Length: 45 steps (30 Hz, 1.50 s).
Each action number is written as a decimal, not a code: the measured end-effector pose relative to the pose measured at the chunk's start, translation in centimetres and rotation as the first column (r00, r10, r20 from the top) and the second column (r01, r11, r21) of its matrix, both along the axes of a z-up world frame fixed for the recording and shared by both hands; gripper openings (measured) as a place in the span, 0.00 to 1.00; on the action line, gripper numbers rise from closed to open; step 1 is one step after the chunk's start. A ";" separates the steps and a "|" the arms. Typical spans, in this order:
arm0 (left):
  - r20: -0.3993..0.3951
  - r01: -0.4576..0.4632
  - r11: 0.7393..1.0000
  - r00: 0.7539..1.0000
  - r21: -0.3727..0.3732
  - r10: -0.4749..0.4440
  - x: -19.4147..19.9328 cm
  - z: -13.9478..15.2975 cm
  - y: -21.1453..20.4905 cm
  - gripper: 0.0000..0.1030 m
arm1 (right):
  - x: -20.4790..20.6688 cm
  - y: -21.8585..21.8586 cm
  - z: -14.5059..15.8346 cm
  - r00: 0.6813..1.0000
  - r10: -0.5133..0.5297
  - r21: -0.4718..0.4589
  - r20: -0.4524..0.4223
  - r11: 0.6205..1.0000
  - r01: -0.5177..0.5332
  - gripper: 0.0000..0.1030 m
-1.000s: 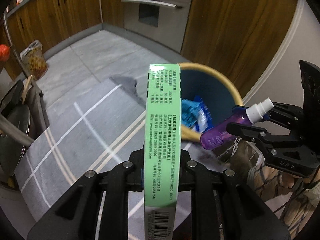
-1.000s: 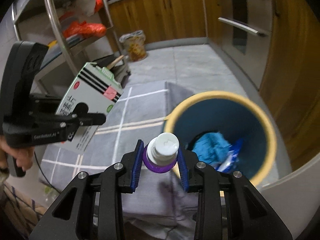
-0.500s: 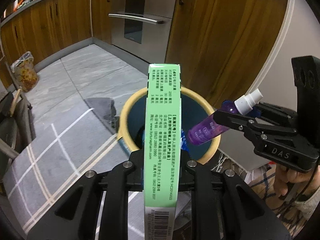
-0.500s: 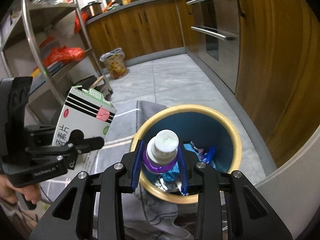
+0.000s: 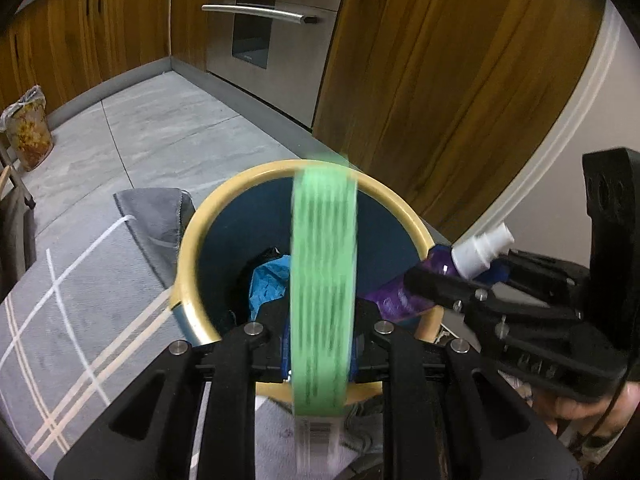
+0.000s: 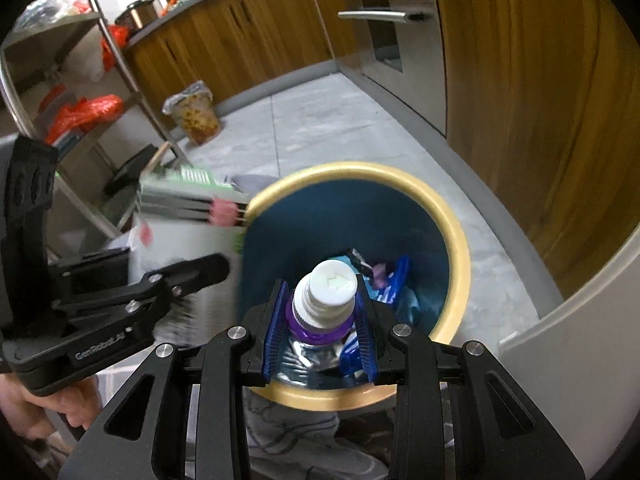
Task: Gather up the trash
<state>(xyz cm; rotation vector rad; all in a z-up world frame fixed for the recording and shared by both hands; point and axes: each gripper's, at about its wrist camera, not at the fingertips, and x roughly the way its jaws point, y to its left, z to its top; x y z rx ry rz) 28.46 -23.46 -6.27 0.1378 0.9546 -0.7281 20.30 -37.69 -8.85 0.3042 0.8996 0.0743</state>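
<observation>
A blue bin with a yellow rim (image 5: 192, 236) (image 6: 460, 240) stands on the floor and holds blue wrappers (image 5: 268, 284) (image 6: 396, 280). A green and white box (image 5: 322, 280) (image 6: 188, 208) stands between the jaws of my left gripper (image 5: 320, 354), over the bin; it is motion-blurred and sits lower between the fingers. My left gripper also shows in the right wrist view (image 6: 192, 276). My right gripper (image 6: 320, 320) (image 5: 436, 284) is shut on a purple spray bottle with a white cap (image 6: 330, 292) (image 5: 452, 268), held over the bin's near rim.
A grey checked rug (image 5: 80, 300) lies under the bin. Wooden cabinets (image 5: 420, 80) and a steel oven (image 5: 272, 20) stand behind it. A full bag (image 5: 26, 128) (image 6: 194, 114) stands on the tiled floor. A metal shelf rack (image 6: 100, 80) is at the left.
Both grippers have moved closer over the bin. The green box has gone blurred and slid downward between the left fingers. The bottle is still gripped.
</observation>
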 end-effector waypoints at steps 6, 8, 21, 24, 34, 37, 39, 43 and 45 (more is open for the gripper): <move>0.001 -0.001 1.000 1.000 0.012 0.001 0.8 -1.4 -1.5 0.18 | 1.0 0.6 -1.3 0.998 0.018 -0.022 -0.052 1.000 -0.019 0.33; 0.016 -0.002 1.000 1.000 0.016 0.002 0.9 -1.4 -1.5 0.18 | 1.2 0.7 -1.7 0.998 0.019 -0.022 -0.068 1.000 -0.020 0.33; 0.033 -0.036 0.999 0.999 0.023 0.035 1.3 -1.3 -0.4 0.30 | 1.0 0.0 -2.2 0.996 -0.012 -0.023 -0.093 1.000 0.010 0.46; 0.032 -0.040 0.999 0.999 0.016 0.040 1.1 -1.0 0.1 0.34 | 0.8 -0.1 -1.7 0.997 -0.016 -0.014 -0.077 1.000 0.014 0.46; 0.083 -0.044 0.999 0.996 -0.013 0.045 -0.6 1.9 2.2 0.66 | -1.1 -0.3 0.5 0.999 -0.026 -0.010 -0.020 1.000 0.026 0.56; 0.109 -0.059 0.998 0.992 -0.007 0.059 -1.4 3.1 3.3 0.70 | -2.2 -0.7 1.3 0.999 -0.044 -0.012 0.003 0.999 0.044 0.58; 0.120 -0.074 0.997 0.990 -0.005 0.074 -1.8 3.8 4.2 0.72 | -2.6 -1.3 1.7 0.998 -0.055 -0.007 0.012 0.998 0.055 0.62; 0.141 -0.096 0.995 0.985 -0.010 0.096 -2.7 5.0 5.8 0.76 | -3.8 -1.8 2.2 0.998 -0.066 -0.015 0.023 0.998 0.067 0.66; 0.155 -0.103 0.995 0.983 -0.007 0.103 -3.2 5.5 6.3 0.79 | -4.5 -1.9 2.5 0.997 -0.068 -0.021 0.030 0.997 0.069 0.67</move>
